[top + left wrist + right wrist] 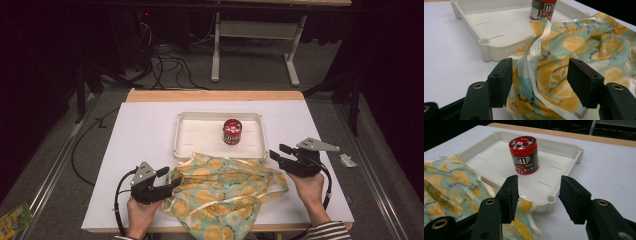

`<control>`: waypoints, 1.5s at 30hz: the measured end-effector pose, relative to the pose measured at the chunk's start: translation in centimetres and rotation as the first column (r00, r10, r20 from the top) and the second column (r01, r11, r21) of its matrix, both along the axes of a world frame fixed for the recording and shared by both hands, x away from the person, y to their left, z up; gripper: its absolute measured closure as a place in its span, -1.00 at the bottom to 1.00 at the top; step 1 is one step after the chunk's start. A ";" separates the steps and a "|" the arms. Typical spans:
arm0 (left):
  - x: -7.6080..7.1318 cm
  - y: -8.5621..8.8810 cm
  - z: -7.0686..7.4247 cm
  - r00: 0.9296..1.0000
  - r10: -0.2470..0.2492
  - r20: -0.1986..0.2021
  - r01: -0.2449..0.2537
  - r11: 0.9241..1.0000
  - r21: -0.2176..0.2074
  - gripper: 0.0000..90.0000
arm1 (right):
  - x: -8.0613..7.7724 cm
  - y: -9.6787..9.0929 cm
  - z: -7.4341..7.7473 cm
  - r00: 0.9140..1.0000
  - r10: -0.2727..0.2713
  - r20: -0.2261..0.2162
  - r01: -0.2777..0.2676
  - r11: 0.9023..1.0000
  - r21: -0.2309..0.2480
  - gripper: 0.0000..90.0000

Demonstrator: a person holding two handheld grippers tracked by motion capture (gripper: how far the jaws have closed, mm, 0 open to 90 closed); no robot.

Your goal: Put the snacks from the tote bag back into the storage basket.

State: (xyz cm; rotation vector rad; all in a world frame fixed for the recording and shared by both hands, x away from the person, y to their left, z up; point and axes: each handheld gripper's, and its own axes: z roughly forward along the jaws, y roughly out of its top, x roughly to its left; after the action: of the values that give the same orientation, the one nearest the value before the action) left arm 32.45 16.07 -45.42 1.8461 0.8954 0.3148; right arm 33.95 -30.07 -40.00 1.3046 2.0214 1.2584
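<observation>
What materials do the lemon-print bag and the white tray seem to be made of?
Lemon-print bag: probably thin coated fabric or plastic film; it crumples softly and has a glossy ribbon-like edge. White tray: likely moulded plastic, smooth and slightly shiny, with rounded corners and moulded slots.

Your right gripper (281, 153) has bare table (310, 120) from 12 to 3 o'clock; pass freely there. At 10 o'clock the white tray (187, 145) rim stands raised, with the red candy tub (232, 131) upright inside, open tray floor around it. The lemon-print bag (222, 187) sprawls across the near table, overlapping the tray's near rim. Your left gripper (170, 181) has bag fabric bunched between its jaws; clear table lies from 9 to 12 o'clock.
</observation>
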 end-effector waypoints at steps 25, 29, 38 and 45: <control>-0.2 1.9 1.3 0.999 0.033 0.018 -0.032 0.998 -0.052 -0.15 | -1.5 -2.5 -1.4 0.998 -0.066 -0.011 0.066 0.997 0.038 0.12; -0.2 2.3 1.4 0.999 0.045 0.020 -0.044 0.997 -0.062 -0.15 | -1.6 -2.8 -1.5 0.997 -0.072 -0.009 0.072 0.997 0.036 0.12; -0.1 3.2 1.4 0.997 0.072 0.016 -0.070 0.995 -0.075 -0.15 | -1.9 -3.7 -1.7 0.995 -0.095 -0.001 0.095 0.995 0.044 0.12; 0.1 3.8 1.2 0.995 0.097 0.009 -0.096 0.992 -0.081 -0.14 | -2.1 -4.3 -2.1 0.994 -0.111 -0.004 0.111 0.993 0.047 0.12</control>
State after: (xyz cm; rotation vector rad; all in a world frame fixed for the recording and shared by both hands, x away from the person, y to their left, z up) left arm 32.56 19.88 -44.22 1.7285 0.9767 0.3455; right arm 31.87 -34.40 -42.09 1.4189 1.9029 1.2611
